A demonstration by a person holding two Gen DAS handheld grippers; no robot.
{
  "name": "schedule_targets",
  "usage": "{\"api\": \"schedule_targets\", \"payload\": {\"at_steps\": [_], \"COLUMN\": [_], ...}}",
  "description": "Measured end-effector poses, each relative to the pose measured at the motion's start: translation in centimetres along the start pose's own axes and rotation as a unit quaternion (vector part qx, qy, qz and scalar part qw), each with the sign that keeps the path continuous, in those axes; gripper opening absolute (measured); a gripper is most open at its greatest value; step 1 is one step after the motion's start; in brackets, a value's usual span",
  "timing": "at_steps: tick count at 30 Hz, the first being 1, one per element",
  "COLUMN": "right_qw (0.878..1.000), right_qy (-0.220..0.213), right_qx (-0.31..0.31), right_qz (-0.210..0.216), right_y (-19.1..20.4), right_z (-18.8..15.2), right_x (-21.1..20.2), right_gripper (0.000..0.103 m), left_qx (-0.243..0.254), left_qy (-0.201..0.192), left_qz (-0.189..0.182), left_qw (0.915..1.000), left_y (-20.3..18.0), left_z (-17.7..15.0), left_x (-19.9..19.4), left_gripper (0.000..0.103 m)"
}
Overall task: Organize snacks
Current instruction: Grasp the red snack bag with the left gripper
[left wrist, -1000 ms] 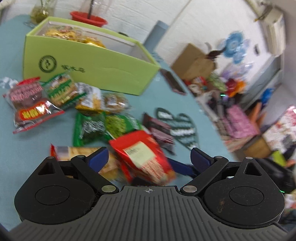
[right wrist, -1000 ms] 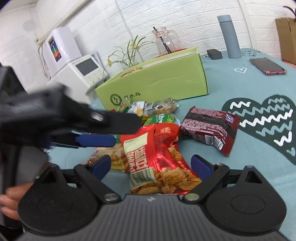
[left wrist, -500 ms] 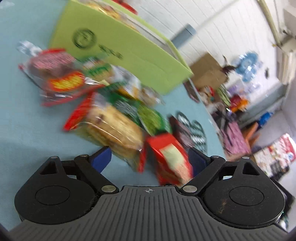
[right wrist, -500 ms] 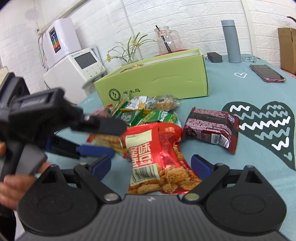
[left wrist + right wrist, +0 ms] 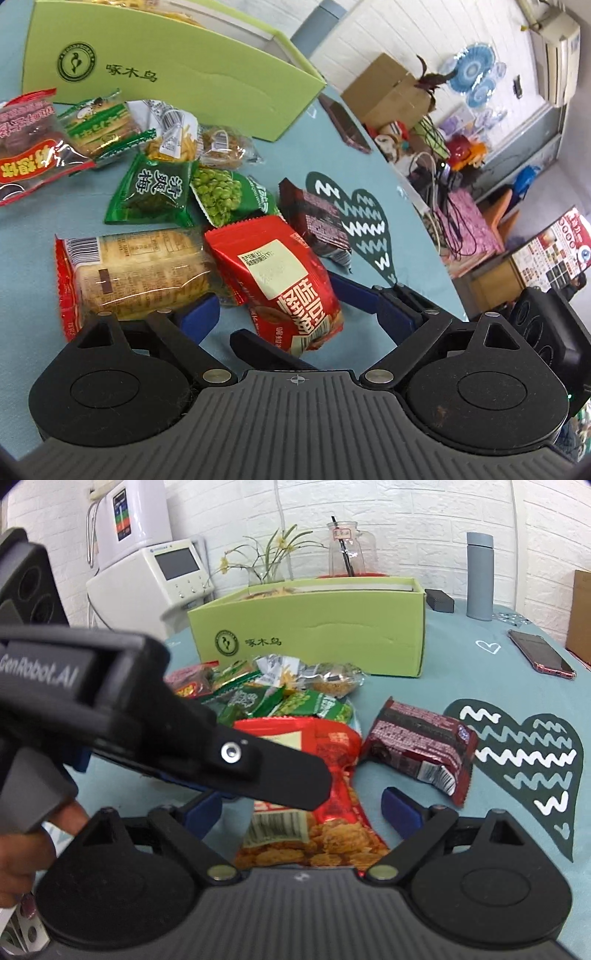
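Note:
A red snack bag [image 5: 280, 280] lies on the teal tablecloth between the open fingers of both grippers; it also shows in the right wrist view [image 5: 332, 812]. My left gripper [image 5: 295, 314] is open around it, crossing in from the left in the right wrist view [image 5: 207, 753]. My right gripper [image 5: 303, 808] is open around the same bag; its blue fingers [image 5: 354, 291] show in the left wrist view. A green box [image 5: 314, 635] holding snacks stands behind. Other packets lie loose: biscuits [image 5: 136, 269], green peas [image 5: 225, 195], dark red wafer [image 5: 417, 746].
A phone [image 5: 541, 655], a grey flask [image 5: 479, 576], a glass jug [image 5: 345, 555] and a small black box [image 5: 439, 600] stand beyond the box. A white appliance [image 5: 155, 572] is at the back left. The table edge [image 5: 436, 236] drops off to clutter at right.
My left gripper has swung toward the red bag and now straddles it, beside the right gripper. The right gripper has moved in a little closer to the bag.

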State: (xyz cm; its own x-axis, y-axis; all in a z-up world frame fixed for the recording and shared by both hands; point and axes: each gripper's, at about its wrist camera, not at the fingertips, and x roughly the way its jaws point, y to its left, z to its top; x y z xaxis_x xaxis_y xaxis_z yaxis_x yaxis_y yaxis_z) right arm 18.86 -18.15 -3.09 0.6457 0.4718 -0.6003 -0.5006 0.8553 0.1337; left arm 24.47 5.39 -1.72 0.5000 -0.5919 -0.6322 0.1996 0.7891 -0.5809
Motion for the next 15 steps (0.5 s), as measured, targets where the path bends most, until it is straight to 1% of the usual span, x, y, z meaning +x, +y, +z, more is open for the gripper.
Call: {"api": "schedule_targets", "payload": {"at_steps": [2,3,4,6,8,9,11,12,15], "right_qw": [1.000,1.000,1.000,1.000,1.000,1.000,1.000,1.000,1.000], "right_qy": [0.004,0.010,0.011,-0.008,-0.013,-0.014,-0.008,-0.006,-0.007], "right_qx": [-0.010,-0.016,-0.018,-0.025,-0.023,-0.019,-0.007,-0.005,0.001], "right_qz": [0.003,-0.003,-0.007,-0.001,-0.003,-0.001,0.002,0.000,-0.010], "right_y": [-0.1,0.0,0.1,0.2,0.0,-0.2,-0.8,-1.0,-1.2], "right_z": [0.1,0.2,0.3,0.2,0.1,-0.1,-0.1,-0.1,-0.1], "right_x": [0.0,0.0,-0.2,-1.1,-1.3,-1.3,-0.9,-0.8,-0.9], "right_gripper": [0.094,0.094,0.094,0.094,0.093,0.093,0.093,0.093,0.093], "left_qx": [0.001,-0.001,0.001,0.008,0.024,0.032,0.039,0.040,0.043], "left_qy": [0.005,0.007,0.004,0.000,-0.008,-0.009,-0.004,0.000,0.011], "left_qz": [-0.001,-0.005,-0.018,-0.038,-0.048,-0.043,-0.021,-0.017,-0.026], "left_qw": [1.0000,1.0000,0.9998,0.9992,0.9985,0.9985,0.9990,0.9990,0.9987], "left_y": [0.1,0.2,0.2,0.1,-0.5,-0.9,-1.2,-1.2,-1.5], "left_z": [0.1,0.1,0.2,0.2,0.3,0.6,0.9,1.1,1.5], "left_x": [-0.1,-0.4,-0.9,-1.9,-2.2,-2.0,-1.1,-0.5,0.8], "left_gripper": [0.079,0.078,0.078,0.078,0.079,0.079,0.079,0.079,0.079]}}
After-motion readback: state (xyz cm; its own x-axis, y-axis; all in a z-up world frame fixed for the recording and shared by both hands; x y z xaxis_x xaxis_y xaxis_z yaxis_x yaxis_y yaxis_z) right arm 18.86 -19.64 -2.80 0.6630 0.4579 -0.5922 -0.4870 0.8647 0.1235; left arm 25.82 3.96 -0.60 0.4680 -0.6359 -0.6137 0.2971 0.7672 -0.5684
